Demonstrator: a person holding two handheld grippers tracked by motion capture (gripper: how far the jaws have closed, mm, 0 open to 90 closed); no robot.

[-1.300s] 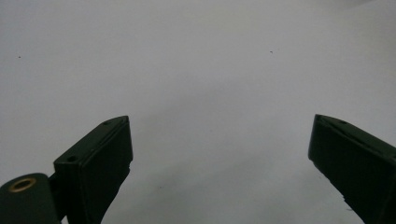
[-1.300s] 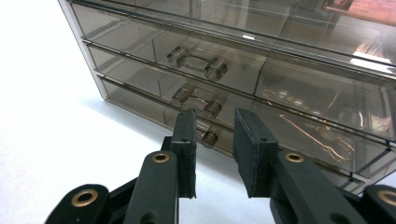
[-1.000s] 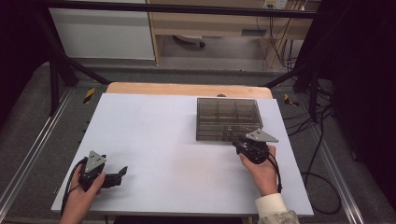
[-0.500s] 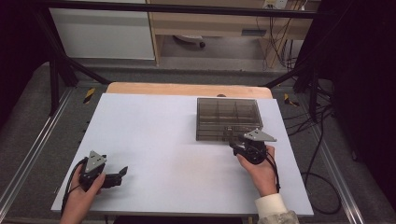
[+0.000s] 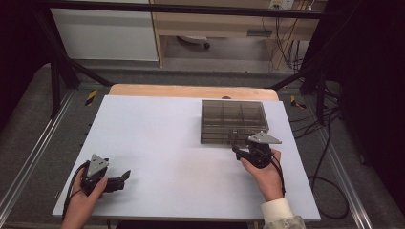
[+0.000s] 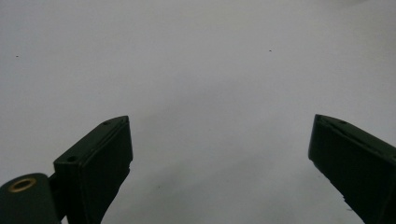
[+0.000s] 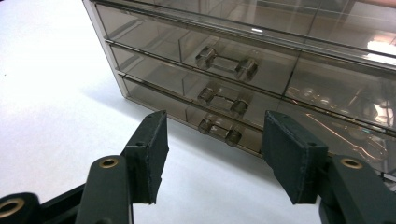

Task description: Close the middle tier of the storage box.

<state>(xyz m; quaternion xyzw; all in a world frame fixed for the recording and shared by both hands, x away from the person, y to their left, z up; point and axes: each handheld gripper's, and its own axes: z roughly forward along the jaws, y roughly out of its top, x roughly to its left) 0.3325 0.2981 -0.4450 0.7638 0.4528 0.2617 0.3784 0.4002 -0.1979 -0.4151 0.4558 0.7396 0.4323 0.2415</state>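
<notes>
A smoky see-through drawer box (image 5: 233,121) stands on the white table (image 5: 167,143) at the right, far half. In the right gripper view the drawer box (image 7: 280,42) shows three stacked drawers, each with a clear handle. The lowest handle (image 7: 219,130) lies just beyond my right gripper (image 7: 215,158). The right gripper's jaws have just been opening and stand apart with nothing between them. From above, the right gripper (image 5: 237,151) sits at the box's front edge. My left gripper (image 5: 125,175) rests near the front left, and its jaws (image 6: 219,158) are wide open over bare table.
A wooden strip (image 5: 191,90) borders the table's far edge. Black frame posts (image 5: 57,71) and cables (image 5: 325,143) stand around the table. A wide stretch of white surface lies between the two hands.
</notes>
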